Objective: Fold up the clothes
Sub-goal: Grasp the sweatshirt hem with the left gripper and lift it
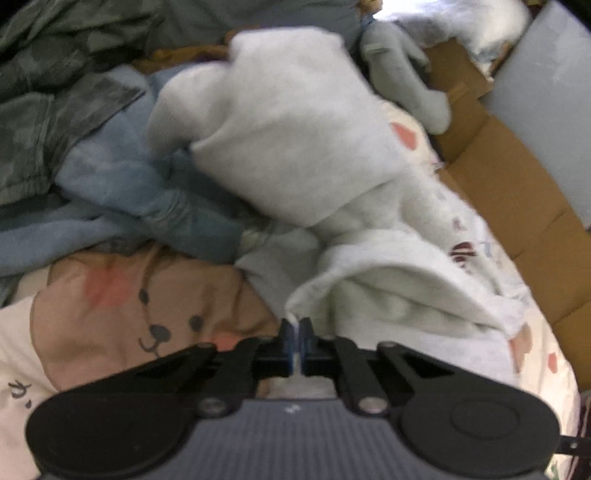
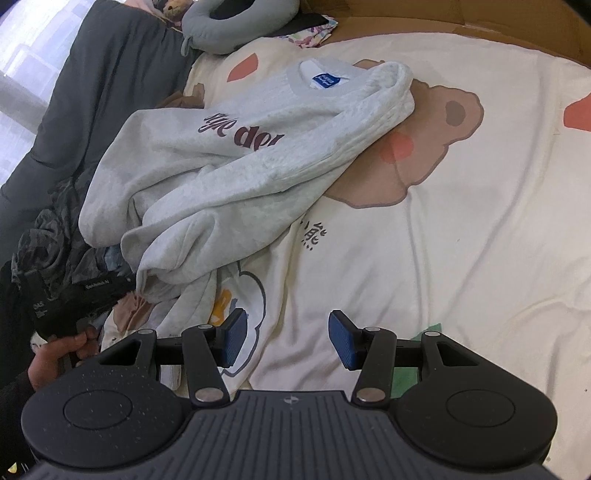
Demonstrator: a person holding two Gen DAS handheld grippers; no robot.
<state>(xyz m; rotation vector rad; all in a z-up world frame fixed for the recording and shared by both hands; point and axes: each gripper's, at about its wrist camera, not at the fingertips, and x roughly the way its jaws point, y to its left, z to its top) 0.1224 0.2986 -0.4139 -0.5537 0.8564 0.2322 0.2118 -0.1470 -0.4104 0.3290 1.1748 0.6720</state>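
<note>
A light grey sweatshirt with dark red lettering and a blue neck label lies crumpled on the bear-print bed sheet. In the left wrist view the same sweatshirt is bunched up, and my left gripper is shut on its hem edge. My right gripper is open and empty, low over the sheet just right of the sweatshirt's lower end. The left gripper's body and the hand holding it show at the left of the right wrist view.
A blue fleece garment and a camouflage garment lie heaped at the left. A grey neck pillow and a dark quilt lie at the far side. Brown cardboard borders the bed.
</note>
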